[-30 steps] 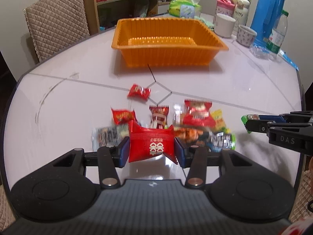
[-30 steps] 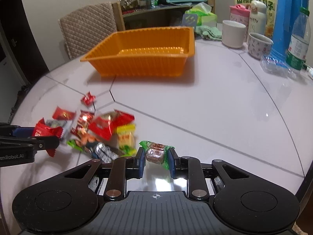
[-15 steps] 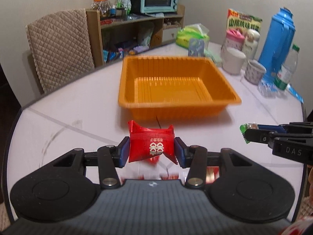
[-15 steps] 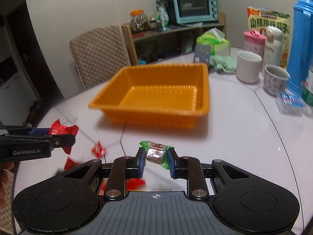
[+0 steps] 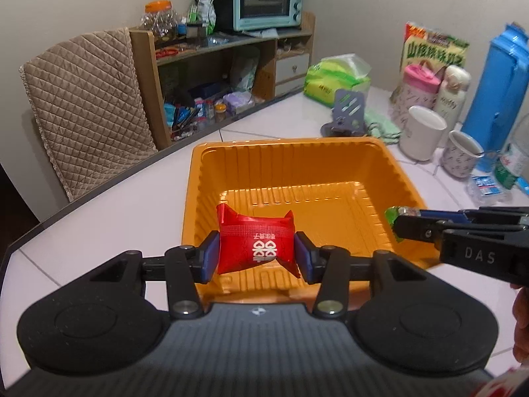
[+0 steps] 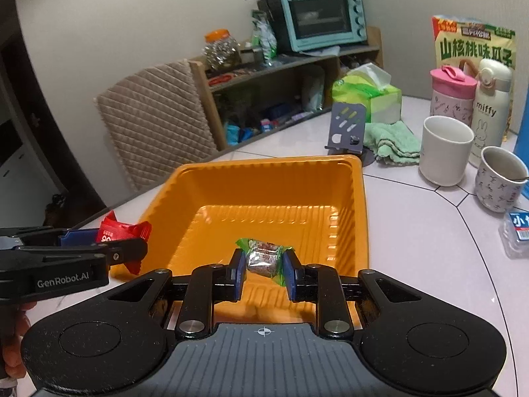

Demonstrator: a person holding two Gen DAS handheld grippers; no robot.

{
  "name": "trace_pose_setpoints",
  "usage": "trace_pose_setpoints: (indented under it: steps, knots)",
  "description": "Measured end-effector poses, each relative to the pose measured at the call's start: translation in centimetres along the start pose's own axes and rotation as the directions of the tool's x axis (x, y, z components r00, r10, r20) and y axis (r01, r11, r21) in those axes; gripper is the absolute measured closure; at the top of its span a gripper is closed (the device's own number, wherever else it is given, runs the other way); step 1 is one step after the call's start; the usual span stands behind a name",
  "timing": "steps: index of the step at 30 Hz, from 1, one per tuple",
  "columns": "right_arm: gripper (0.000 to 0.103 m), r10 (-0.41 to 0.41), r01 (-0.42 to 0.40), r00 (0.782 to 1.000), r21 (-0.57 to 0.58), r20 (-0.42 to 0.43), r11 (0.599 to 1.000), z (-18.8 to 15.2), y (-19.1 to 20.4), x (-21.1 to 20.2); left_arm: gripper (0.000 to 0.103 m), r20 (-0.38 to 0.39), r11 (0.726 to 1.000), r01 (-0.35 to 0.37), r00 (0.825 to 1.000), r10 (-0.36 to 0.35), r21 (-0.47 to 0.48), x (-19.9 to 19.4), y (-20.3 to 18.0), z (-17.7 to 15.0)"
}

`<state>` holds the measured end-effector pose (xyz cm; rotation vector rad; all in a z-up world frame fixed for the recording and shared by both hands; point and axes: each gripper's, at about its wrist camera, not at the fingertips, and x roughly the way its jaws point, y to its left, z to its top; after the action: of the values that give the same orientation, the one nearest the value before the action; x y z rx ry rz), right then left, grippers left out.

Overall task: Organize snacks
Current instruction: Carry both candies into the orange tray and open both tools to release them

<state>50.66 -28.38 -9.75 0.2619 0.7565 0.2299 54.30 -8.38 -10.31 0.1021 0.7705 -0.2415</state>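
An empty orange tray [image 5: 393,165] stands on the white table; it also shows in the right wrist view [image 6: 358,198]. My left gripper [image 5: 257,252] is shut on a red snack packet [image 5: 256,243] and holds it above the tray's near left part. My right gripper [image 6: 263,264] is shut on a green-wrapped candy [image 6: 264,258] above the tray's near part. The right gripper [image 5: 396,221] shows at the right in the left wrist view. The left gripper [image 6: 139,248] with the red packet [image 6: 122,231] shows at the left in the right wrist view.
Behind the tray stand a phone stand [image 6: 347,129], a green cloth [image 6: 391,142], a tissue pack [image 6: 367,96], two cups [image 6: 444,150], flasks [image 6: 489,106] and a blue thermos [image 5: 499,92]. A padded chair [image 5: 82,106] and a shelf [image 5: 224,76] are beyond the table's edge.
Both grippers have lifted from the snack pile and moved forward over the orange tray, each still holding its snack. The pile is out of view now.
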Motion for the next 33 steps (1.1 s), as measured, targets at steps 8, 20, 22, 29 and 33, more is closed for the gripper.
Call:
trace_pose_setpoints:
  steps: [8, 20, 22, 29, 33]
  knots:
    - [0.078, -0.013, 0.013, 0.998, 0.009, -0.056, 1.0, 1.2, -1.8, 4.1, 0.059, -0.056, 0.999, -0.011, 0.998, 0.013, 0.03, 4.6, -0.7, 1.2]
    - [0.077, -0.039, 0.037, 0.993, -0.019, -0.116, 0.999, 1.8, -2.1, 7.1, 0.052, -0.141, 0.998, -0.017, 0.99, 0.026, 0.065, 8.8, -1.2, 2.0]
    - [0.051, -0.043, 0.04, 0.993, -0.023, -0.112, 0.999, 1.9, -2.1, 7.1, 0.037, -0.14, 0.998, -0.015, 0.99, 0.023, 0.056, 8.9, -1.1, 2.0]
    - [0.035, -0.022, 0.02, 0.997, -0.021, -0.07, 1.0, 1.9, -2.2, 6.0, 0.023, -0.117, 0.998, -0.024, 0.993, 0.031, 0.064, 8.2, -0.7, 2.3]
    - [0.035, -0.011, 0.01, 0.998, -0.022, -0.057, 1.0, 1.9, -2.1, 5.0, 0.023, -0.11, 0.999, -0.015, 0.994, 0.019, 0.042, 7.1, -0.1, 2.3]
